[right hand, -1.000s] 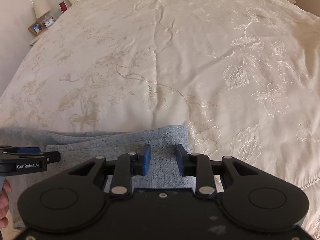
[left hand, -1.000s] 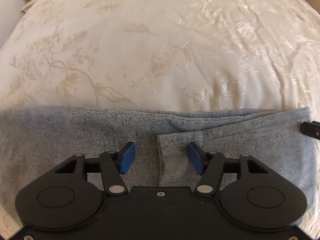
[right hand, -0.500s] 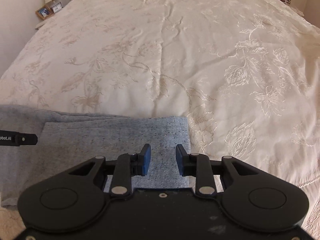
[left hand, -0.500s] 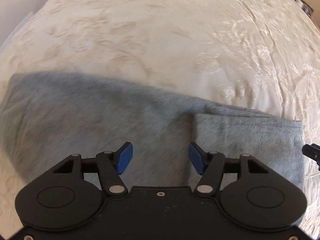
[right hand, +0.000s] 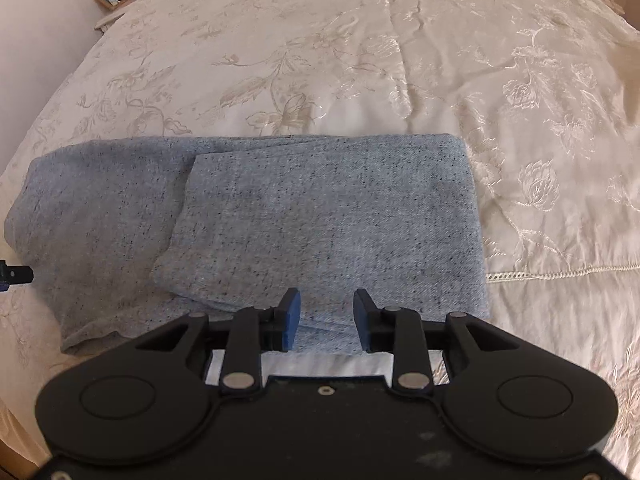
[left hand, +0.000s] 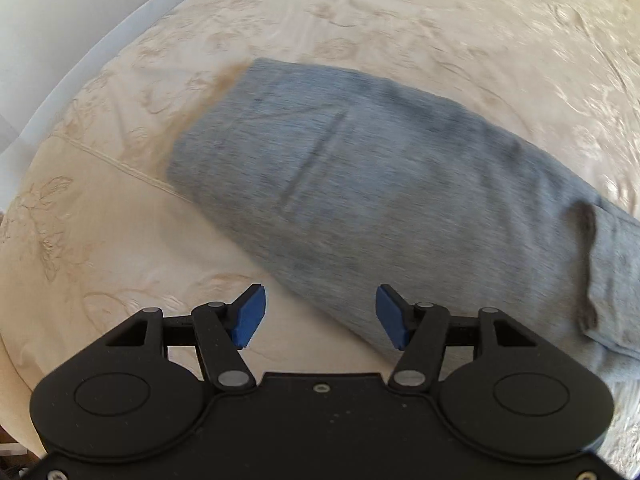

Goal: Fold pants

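Folded grey pants (right hand: 320, 216) lying on the bed (right hand: 360, 60), just ahead of both grippers; left gripper (left hand: 320, 316) released, empty; right gripper (right hand: 324, 320) empty, its jaws having just been opening

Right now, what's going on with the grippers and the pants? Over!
Left gripper open, empty. Right gripper open, just widened, nothing between. Gray pants folded over on the bedspread. Nothing in the way.
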Demonstrator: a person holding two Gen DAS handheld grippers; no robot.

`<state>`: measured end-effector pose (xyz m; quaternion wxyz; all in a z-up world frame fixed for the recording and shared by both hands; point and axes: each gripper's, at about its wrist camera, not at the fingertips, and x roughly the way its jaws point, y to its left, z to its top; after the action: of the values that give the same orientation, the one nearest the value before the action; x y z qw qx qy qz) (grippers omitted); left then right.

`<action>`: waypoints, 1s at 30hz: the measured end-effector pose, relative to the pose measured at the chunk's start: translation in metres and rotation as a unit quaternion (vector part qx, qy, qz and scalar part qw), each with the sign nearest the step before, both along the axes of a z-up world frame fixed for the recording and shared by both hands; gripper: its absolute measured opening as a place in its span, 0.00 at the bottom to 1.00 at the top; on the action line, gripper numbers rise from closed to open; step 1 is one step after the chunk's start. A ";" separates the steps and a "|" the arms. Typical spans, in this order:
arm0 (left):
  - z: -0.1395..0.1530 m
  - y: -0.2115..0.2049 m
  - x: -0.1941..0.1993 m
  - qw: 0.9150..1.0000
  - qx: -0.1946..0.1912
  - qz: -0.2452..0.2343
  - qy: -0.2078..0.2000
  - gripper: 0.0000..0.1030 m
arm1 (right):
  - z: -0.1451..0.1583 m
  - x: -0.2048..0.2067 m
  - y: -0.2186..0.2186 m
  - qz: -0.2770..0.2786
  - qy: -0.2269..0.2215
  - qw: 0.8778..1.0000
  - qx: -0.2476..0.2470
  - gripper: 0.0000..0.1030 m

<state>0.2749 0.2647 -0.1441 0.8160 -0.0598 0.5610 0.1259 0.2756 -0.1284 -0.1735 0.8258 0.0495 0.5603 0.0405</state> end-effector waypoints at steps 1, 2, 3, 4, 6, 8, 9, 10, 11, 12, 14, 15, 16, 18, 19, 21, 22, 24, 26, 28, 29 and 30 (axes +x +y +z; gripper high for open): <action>0.000 0.011 0.002 1.000 0.000 0.002 -0.004 0.62 | 0.002 -0.001 0.008 -0.003 0.002 1.000 -0.004 0.31; 0.000 0.021 0.003 1.000 -0.002 0.004 -0.008 0.62 | 0.004 -0.001 0.014 -0.007 0.002 1.000 -0.007 0.32; -0.001 0.032 0.005 1.000 -0.006 0.005 -0.011 0.62 | 0.006 -0.002 0.020 -0.010 0.001 1.000 -0.009 0.32; -0.001 0.042 0.006 1.000 -0.012 0.005 -0.014 0.62 | 0.008 -0.002 0.027 -0.014 0.001 1.000 -0.010 0.32; -0.008 0.060 0.012 1.000 -0.024 0.007 -0.016 0.62 | 0.013 -0.003 0.042 -0.019 0.000 1.000 -0.014 0.32; -0.017 0.075 0.017 0.999 -0.035 0.009 -0.019 0.62 | 0.014 -0.002 0.057 -0.023 -0.001 1.000 -0.017 0.32; -0.021 0.082 0.020 0.999 -0.044 0.010 -0.019 0.62 | 0.015 -0.002 0.065 -0.026 -0.001 0.999 -0.019 0.32; -0.025 0.088 0.023 0.998 -0.054 0.010 -0.019 0.62 | 0.016 0.000 0.072 -0.028 0.000 0.999 -0.019 0.32; -0.029 0.093 0.026 0.998 -0.062 0.011 -0.019 0.62 | 0.017 0.001 0.078 -0.030 0.001 0.999 -0.020 0.32; -0.032 0.099 0.030 0.997 -0.067 0.013 -0.021 0.62 | 0.018 0.001 0.085 -0.032 0.001 0.999 -0.020 0.32; -0.035 0.106 0.035 0.997 -0.072 0.017 -0.033 0.62 | 0.020 0.002 0.100 -0.033 0.003 0.999 -0.022 0.32; -0.036 0.110 0.037 0.996 -0.075 0.020 -0.040 0.62 | 0.021 0.003 0.106 -0.033 0.003 0.999 -0.024 0.32; -0.036 0.114 0.039 0.995 -0.081 0.020 -0.047 0.62 | 0.023 0.003 0.112 -0.033 0.003 0.999 -0.026 0.32; -0.041 0.118 0.044 0.995 -0.089 0.018 -0.048 0.65 | 0.026 0.004 0.125 -0.030 0.001 0.999 -0.029 0.32; -0.046 0.120 0.049 0.995 -0.090 0.014 -0.040 0.67 | 0.027 0.004 0.129 -0.029 0.000 0.999 -0.030 0.32; -0.059 0.124 0.055 0.995 -0.097 0.012 -0.024 0.76 | 0.030 0.005 0.139 -0.027 -0.001 0.999 -0.034 0.32; -0.065 0.127 0.057 0.994 -0.105 0.018 -0.019 0.79 | 0.031 0.006 0.142 -0.027 -0.001 0.999 -0.035 0.32; -0.077 0.134 0.059 0.990 -0.134 0.029 -0.014 0.89 | 0.032 0.007 0.147 -0.029 0.001 0.999 -0.038 0.32; -0.085 0.136 0.062 0.989 -0.147 0.032 -0.011 0.94 | 0.033 0.008 0.151 -0.029 0.004 0.999 -0.039 0.32; -0.091 0.133 0.067 0.989 -0.147 0.025 -0.009 1.00 | 0.032 0.010 0.154 -0.029 0.007 0.999 -0.044 0.32; -0.093 0.131 0.069 0.990 -0.142 0.024 -0.006 1.00 | 0.032 0.010 0.155 -0.027 0.010 0.999 -0.046 0.32; -0.094 0.128 0.072 0.991 -0.134 0.023 -0.005 1.00 | 0.031 0.011 0.156 -0.026 0.012 0.998 -0.047 0.32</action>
<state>0.3465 0.3926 -0.2376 0.8004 -0.1826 0.5669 0.0679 0.2862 0.0279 -0.1427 0.8215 0.0254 0.5696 -0.0081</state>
